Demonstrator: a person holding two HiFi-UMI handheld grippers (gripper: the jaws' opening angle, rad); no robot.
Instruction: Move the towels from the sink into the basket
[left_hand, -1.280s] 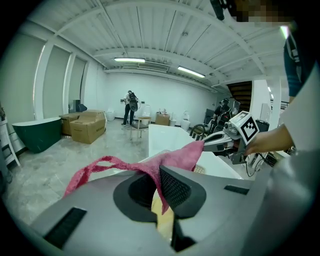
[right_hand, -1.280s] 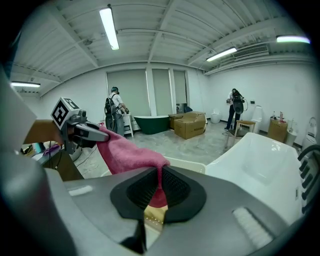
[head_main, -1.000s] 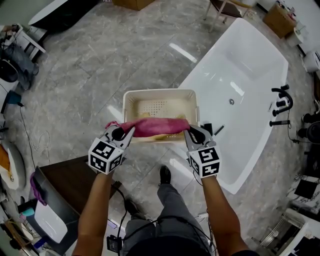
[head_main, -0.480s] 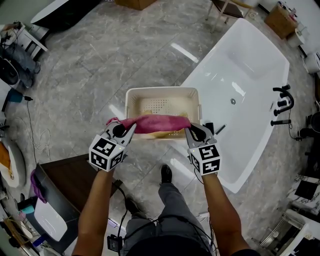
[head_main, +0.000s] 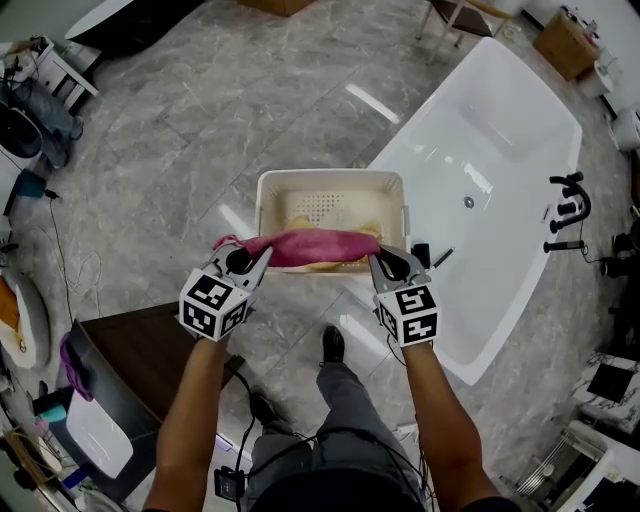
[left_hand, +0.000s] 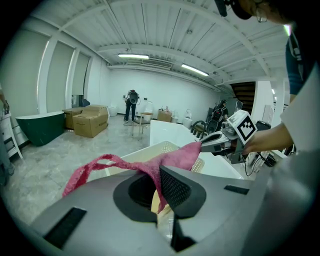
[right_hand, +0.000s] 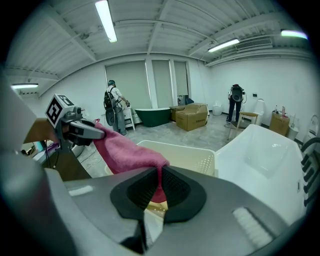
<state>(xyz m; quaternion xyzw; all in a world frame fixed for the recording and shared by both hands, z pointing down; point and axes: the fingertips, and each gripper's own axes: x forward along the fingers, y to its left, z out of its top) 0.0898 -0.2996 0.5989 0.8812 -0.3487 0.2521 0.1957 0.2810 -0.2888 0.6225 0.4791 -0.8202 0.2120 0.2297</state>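
The pink towel (head_main: 312, 246) hides the near edge of the basket (head_main: 268, 192), so you cannot see that side of it. Something pale yellow (head_main: 300, 221) lies inside the basket. Part of it is under the towel, and it is too small to tell what it is. In both gripper views the grey gripper bodies fill the lower half, so the floor under them is hidden. In the head view your body is cut off at the bottom edge.

Both of your arms reach forward, side by side. Both grippers point ahead and down.

Your left gripper (head_main: 258, 262) is clamped on the left end of the towel. Its jaws are closed tight, and a thin loop of towel sticks out past them to the left.

Your right gripper (head_main: 378, 264) is clamped on the right end. Its jaws pinch a fold of the cloth, which hangs down a little between them.

The towel is pulled out flat between the two grippers. It is up in the air, over the near side of the basket. The basket sits on the grey floor (head_main: 200, 130), just beside the white tub (head_main: 500, 150). The tub is to your right.
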